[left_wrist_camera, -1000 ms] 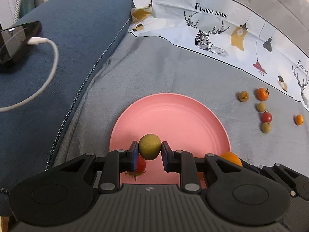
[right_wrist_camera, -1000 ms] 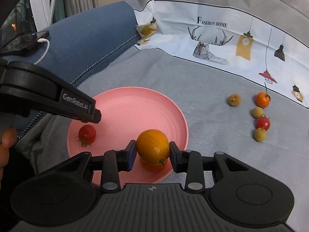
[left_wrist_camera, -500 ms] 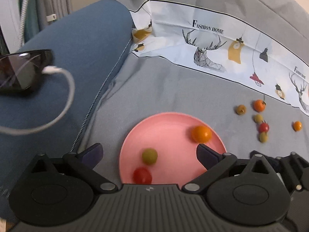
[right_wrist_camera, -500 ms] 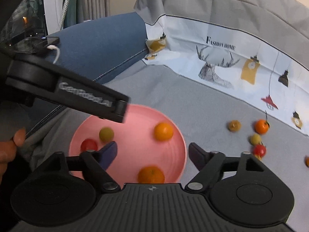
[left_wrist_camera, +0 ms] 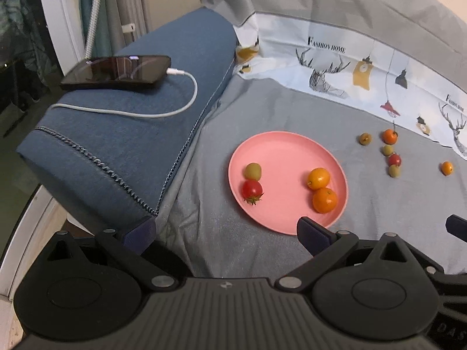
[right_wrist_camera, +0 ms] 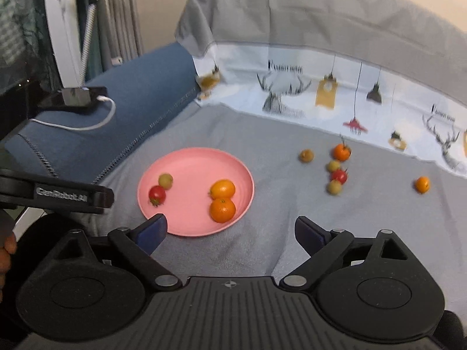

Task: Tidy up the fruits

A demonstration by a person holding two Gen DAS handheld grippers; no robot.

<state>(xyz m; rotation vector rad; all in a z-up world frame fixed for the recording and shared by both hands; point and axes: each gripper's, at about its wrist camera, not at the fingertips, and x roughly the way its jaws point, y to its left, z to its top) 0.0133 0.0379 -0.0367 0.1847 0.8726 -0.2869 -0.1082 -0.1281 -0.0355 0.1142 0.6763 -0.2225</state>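
Observation:
A pink plate (left_wrist_camera: pixel 292 137) (right_wrist_camera: pixel 198 151) lies on the grey cloth. It holds a green fruit (left_wrist_camera: pixel 252 171), a red tomato (left_wrist_camera: pixel 252 189), a yellow-orange fruit (left_wrist_camera: pixel 318 178) and an orange (left_wrist_camera: pixel 325 200). To the right of the plate, several small loose fruits (left_wrist_camera: pixel 390 157) (right_wrist_camera: pixel 335 172) lie on the cloth, with one orange one (left_wrist_camera: pixel 447 168) farther right. My left gripper (left_wrist_camera: pixel 224 230) is open and empty, raised back from the plate's near-left rim. My right gripper (right_wrist_camera: pixel 230 229) hovers at the near rim, its jaws still opening with nothing between them.
A phone (left_wrist_camera: pixel 116 71) on a white charging cable (left_wrist_camera: pixel 163 113) rests on the blue cushion (left_wrist_camera: pixel 131 145) left of the plate. A deer-print cloth (left_wrist_camera: pixel 350 67) rises behind. The left gripper's black finger (right_wrist_camera: pixel 58 195) crosses the right wrist view's left side.
Both grippers opened, dropping the green fruit and the orange onto the plate. Both then pulled back and up, so the plate looks smaller and farther away.

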